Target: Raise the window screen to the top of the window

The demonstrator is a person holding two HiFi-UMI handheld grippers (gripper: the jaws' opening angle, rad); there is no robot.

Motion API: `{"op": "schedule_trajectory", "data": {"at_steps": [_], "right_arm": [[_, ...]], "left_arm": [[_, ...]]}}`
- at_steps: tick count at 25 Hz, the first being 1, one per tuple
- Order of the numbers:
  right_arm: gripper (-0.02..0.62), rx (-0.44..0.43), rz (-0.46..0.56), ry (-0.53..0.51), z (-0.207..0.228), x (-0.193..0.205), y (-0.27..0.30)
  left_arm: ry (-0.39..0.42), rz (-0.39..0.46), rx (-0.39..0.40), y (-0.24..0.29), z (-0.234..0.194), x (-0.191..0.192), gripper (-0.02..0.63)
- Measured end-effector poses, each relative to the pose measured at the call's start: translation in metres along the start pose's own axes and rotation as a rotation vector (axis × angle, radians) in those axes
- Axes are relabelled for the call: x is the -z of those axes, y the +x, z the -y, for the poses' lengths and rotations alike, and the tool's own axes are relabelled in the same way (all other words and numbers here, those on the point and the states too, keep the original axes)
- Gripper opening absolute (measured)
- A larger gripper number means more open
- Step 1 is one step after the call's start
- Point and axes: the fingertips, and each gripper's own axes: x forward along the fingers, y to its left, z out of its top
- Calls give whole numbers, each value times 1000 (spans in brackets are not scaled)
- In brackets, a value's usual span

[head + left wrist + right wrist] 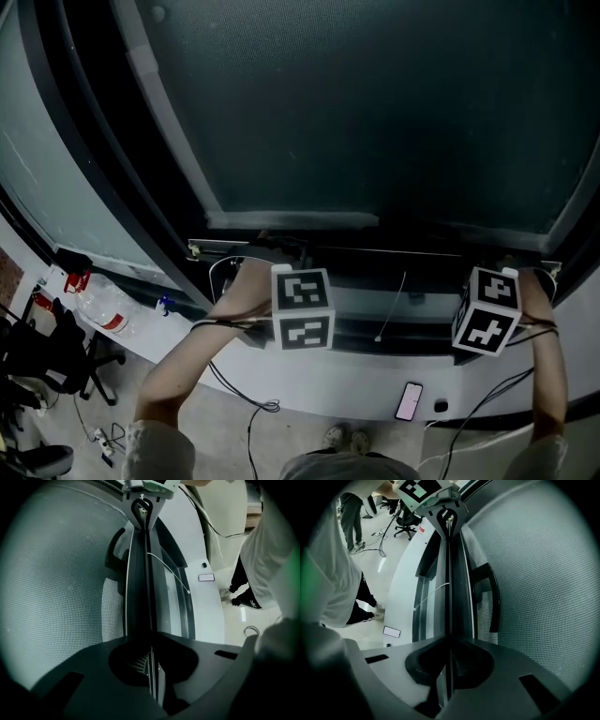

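Because the screen (61, 602) is one wide sheet of mesh, it is taken at both ends of its bottom rail (138, 588) rather than in the middle. This probably lets the two sides rise together without the sheet skewing in its tracks.

The left gripper (151, 677) sits at the lower centre of its own view. Its fingers (84, 677) are drawn narrow and pinch the thin lip of the rail, which runs straight up the frame from between them. The right gripper (449, 677) mirrors this: fingers nearly together on the same lip, with mesh filling the right half of its view.

Both tools tilt downward onto the rail, a stance that looks suited to hooking the lip and pushing up.

In the head view the rail lies across the middle of the frame, just above the sill (309, 384), with mesh spreading over the upper part. I judge the lift has not yet begun and the whole travel is ahead.

A dark handle (492, 597) on the window shows through the mesh, so it is behind the screen and should not foul it. A white cord (394, 305) hangs between the two grips, and a phone (410, 401) lies on the sill at lower right, away from both.

Such a thin lip could slip from a pinch if one side pulls ahead.
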Motion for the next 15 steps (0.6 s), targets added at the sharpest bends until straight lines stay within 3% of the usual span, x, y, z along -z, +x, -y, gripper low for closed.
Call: {"op": "schedule_trajectory", "data": {"at_steps": [5, 12, 15], "right_arm": [[23, -14, -13, -5, -1, 4, -1], [17, -228, 18, 52, -3, 8, 0], [18, -271, 97, 109, 0, 2, -2]], "left_arm": [[-12, -1, -23, 0, 0, -2, 18], [-32, 66, 188, -1, 5, 0, 17], [-43, 80, 206, -1, 5, 1, 17]]}}
